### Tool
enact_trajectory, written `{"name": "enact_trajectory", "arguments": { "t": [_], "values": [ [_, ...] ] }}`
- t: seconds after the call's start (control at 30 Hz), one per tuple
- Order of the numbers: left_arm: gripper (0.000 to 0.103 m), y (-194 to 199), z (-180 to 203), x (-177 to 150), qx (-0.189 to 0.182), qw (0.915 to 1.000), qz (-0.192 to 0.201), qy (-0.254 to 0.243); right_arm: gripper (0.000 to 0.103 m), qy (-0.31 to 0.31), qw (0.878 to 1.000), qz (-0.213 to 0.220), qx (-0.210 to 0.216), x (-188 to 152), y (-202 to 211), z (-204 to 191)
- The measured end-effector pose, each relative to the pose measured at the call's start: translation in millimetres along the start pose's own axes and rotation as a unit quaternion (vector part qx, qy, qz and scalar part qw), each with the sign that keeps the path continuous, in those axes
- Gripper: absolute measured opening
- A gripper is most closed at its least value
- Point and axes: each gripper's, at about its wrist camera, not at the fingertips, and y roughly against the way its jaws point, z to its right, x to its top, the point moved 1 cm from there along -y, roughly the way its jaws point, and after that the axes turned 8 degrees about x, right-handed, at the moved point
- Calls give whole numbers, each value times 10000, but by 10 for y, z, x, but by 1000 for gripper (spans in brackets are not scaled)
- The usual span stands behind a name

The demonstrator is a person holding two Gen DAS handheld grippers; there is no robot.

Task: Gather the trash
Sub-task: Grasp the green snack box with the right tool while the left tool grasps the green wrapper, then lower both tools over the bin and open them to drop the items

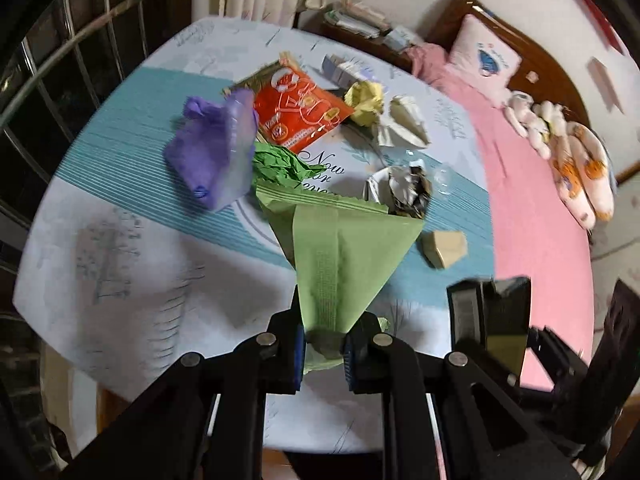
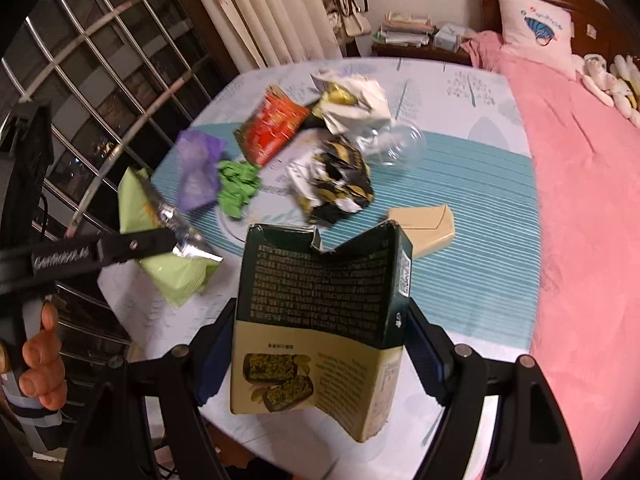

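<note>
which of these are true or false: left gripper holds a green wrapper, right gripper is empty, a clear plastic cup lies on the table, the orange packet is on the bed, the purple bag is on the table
1. The left gripper holds a green wrapper. True.
2. The right gripper is empty. False: it grips a dark green and beige carton.
3. A clear plastic cup lies on the table. True.
4. The orange packet is on the bed. False: it lies on the table among the other trash.
5. The purple bag is on the table. True.
</note>
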Motion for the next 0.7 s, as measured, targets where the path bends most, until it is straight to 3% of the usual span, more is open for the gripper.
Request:
{"name": "enact_trajectory", "arguments": {
  "t": [0.37, 0.7],
  "values": [
    [13, 993, -529, -678, -209, 9927, 523, -1069, 77, -507, 9965, 654, -101, -557, 490, -848],
    [13, 1162, -906, -1308, -564, 9835, 418, -1669, 77, -887, 9919, 883, -213, -1338, 595, -1471]
  ]
}}
